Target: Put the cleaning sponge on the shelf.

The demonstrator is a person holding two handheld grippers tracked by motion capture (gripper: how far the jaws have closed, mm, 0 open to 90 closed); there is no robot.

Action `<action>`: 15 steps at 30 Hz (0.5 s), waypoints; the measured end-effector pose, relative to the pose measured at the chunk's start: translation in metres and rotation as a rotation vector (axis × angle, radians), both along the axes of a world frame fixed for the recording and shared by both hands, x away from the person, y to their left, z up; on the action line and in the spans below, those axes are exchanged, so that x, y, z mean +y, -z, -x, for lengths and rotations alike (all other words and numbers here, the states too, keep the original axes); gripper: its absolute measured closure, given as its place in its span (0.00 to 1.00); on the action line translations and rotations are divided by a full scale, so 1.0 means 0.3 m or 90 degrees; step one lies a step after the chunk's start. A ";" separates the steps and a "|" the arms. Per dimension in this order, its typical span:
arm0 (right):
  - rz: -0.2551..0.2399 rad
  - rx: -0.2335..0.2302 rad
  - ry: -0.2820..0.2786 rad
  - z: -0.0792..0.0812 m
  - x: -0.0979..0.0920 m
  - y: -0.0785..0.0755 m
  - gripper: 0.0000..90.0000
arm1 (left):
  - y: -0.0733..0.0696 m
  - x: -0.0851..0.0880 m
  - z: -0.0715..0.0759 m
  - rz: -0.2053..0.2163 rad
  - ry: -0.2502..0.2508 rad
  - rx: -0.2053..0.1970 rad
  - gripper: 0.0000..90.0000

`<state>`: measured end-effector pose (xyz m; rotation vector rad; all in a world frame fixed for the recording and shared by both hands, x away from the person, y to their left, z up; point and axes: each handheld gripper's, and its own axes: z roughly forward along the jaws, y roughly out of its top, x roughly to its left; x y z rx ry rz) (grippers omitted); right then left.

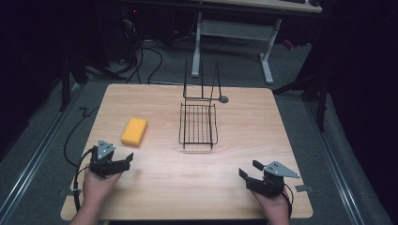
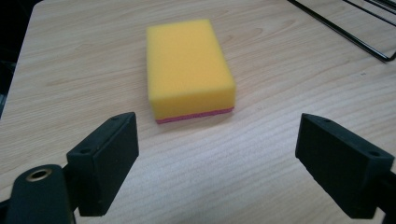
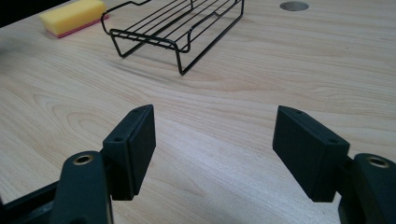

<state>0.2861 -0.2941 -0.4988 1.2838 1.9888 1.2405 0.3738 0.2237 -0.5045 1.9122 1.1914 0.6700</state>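
With your left gripper [image 2: 217, 154] and right gripper [image 3: 215, 149] both spread empty, pinch the light, squashy sponge [image 2: 189, 70] across its long sides, gently, above the tabletop [image 1: 164, 183].

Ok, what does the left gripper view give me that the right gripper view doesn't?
The left gripper view alone shows the sponge close up, lying flat just ahead of the left gripper, its open jaws wider apart than it. The right gripper view alone shows the wire rack's front end and a round hole in the table. Both show sponge, rack wires and wooden tabletop.
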 end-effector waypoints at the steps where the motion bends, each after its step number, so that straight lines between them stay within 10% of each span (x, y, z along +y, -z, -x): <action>1: 0.001 -0.001 -0.002 0.000 0.001 0.000 0.34 | -0.001 -0.003 -0.008 0.001 0.000 0.002 0.15; 15: -0.002 -0.002 -0.001 0.001 -0.001 -0.003 0.34 | -0.001 -0.056 -0.116 -0.006 -0.006 0.008 0.10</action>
